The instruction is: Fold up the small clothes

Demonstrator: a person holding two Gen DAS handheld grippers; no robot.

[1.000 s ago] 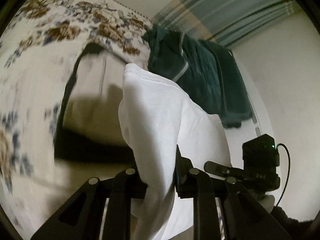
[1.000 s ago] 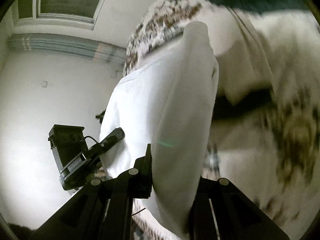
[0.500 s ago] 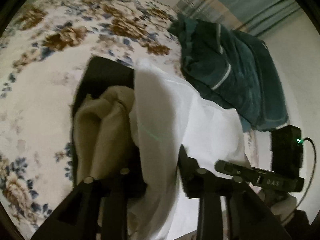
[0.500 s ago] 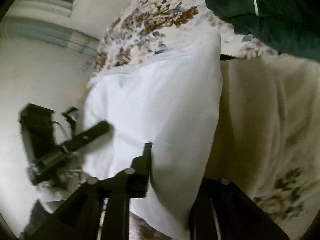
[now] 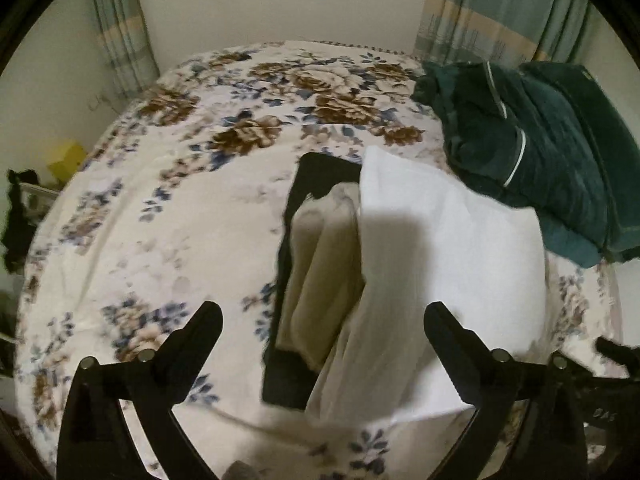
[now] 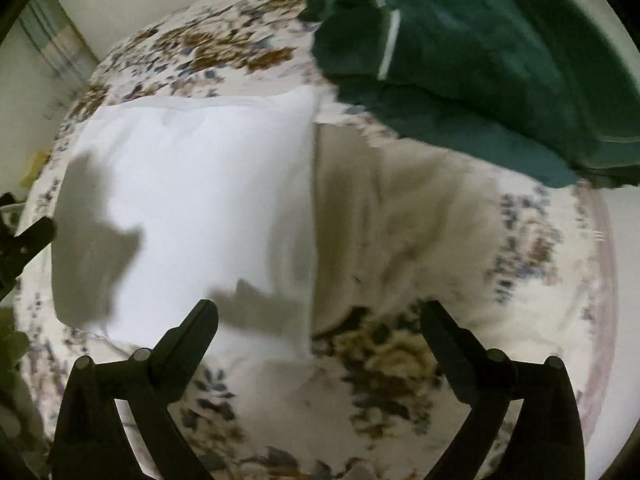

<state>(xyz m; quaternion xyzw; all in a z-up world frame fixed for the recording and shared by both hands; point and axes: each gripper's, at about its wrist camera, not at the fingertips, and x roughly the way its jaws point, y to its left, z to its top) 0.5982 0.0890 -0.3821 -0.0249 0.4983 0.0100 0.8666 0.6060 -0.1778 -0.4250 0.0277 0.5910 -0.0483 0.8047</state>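
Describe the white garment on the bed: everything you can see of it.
The white garment is plain, soft-looking cloth, folded into a rough rectangle and lying flat on the floral bedspread. A seamed edge runs along its far side. One long edge overlaps a beige garment that lies on a black one; a dark green pile sits just past its far corner. Claw shadows fall across it. Neither claw touches it; both are opening with nothing between the jaws.

I can make out only one marking: faint pale characters on the black body of my other gripper [image 5: 600, 404] at the lower right edge of the left wrist view, too blurred to read for sure. The clothes and the bedspread carry no lettering.
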